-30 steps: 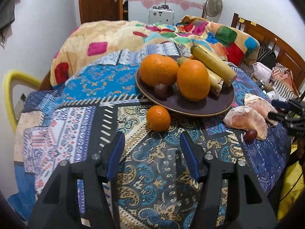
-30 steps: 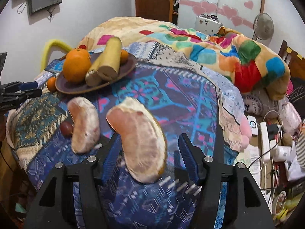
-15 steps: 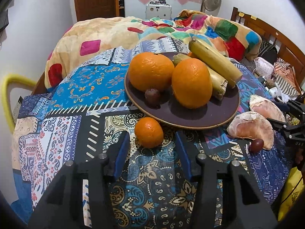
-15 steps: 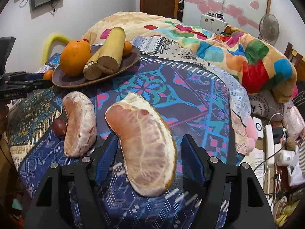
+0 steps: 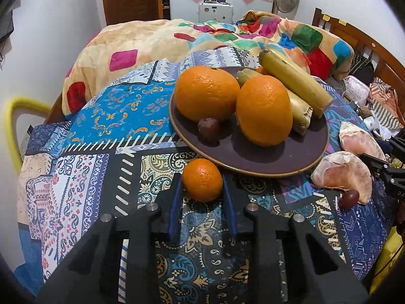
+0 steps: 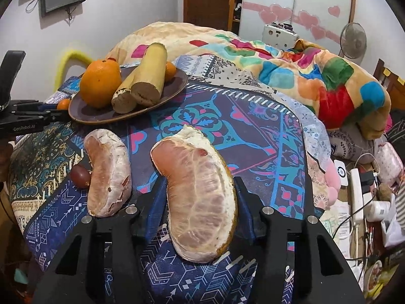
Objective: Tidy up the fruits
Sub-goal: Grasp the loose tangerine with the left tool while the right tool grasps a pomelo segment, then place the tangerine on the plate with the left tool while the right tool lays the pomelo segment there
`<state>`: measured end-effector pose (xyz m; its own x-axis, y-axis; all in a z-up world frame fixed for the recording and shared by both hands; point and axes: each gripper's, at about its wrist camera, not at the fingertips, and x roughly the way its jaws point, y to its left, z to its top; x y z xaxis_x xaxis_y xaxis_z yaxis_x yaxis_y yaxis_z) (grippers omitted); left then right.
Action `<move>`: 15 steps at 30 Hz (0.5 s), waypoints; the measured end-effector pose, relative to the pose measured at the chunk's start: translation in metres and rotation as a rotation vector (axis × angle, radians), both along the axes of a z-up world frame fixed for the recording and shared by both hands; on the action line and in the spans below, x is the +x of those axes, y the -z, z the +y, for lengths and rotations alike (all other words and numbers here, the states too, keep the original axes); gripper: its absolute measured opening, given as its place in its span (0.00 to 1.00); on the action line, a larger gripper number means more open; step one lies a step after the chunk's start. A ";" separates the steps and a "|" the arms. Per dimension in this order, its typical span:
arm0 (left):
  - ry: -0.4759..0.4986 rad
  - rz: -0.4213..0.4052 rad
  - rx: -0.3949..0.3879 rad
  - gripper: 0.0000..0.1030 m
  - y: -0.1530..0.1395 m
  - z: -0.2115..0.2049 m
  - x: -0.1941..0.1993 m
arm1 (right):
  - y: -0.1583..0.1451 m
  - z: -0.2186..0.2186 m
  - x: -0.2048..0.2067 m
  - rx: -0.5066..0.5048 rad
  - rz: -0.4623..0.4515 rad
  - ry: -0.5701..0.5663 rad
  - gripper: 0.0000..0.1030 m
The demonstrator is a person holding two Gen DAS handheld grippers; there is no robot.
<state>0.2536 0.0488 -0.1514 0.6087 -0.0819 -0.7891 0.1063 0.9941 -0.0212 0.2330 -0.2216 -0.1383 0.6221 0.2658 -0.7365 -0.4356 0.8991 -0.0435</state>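
Note:
A dark plate (image 5: 278,162) on the patterned cloth holds two big oranges (image 5: 206,92), two bananas (image 5: 293,81) and a small dark fruit (image 5: 208,129). My left gripper (image 5: 202,188) is shut on a small orange (image 5: 202,178) lying just in front of the plate. My right gripper (image 6: 200,190) is shut on a large pomelo segment (image 6: 200,190) resting on the cloth. A second pomelo segment (image 6: 107,169) and a small dark fruit (image 6: 80,176) lie to its left. The plate (image 6: 101,116) shows at the far left there.
A bunched colourful blanket (image 5: 202,35) lies behind the plate. A wooden bed frame (image 5: 367,48) stands at the right. Cables, a power strip (image 6: 357,192) and clutter lie beyond the cloth's right edge. A yellow chair back (image 5: 15,116) is at the left.
Both grippers moved forward and closed: the left around the small orange, the right around the near pomelo segment.

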 end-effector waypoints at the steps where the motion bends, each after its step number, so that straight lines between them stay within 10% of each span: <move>1: -0.003 -0.005 0.001 0.29 -0.001 0.001 -0.001 | -0.001 -0.001 0.001 0.004 -0.001 0.004 0.47; 15: 0.033 -0.091 -0.016 0.29 -0.027 -0.006 -0.021 | -0.043 0.002 -0.003 0.077 -0.095 0.014 0.46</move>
<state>0.2331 0.0430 -0.1240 0.6747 -0.1149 -0.7291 0.1412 0.9897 -0.0253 0.2300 -0.2200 -0.0952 0.6921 0.3101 -0.6518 -0.4201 0.9074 -0.0143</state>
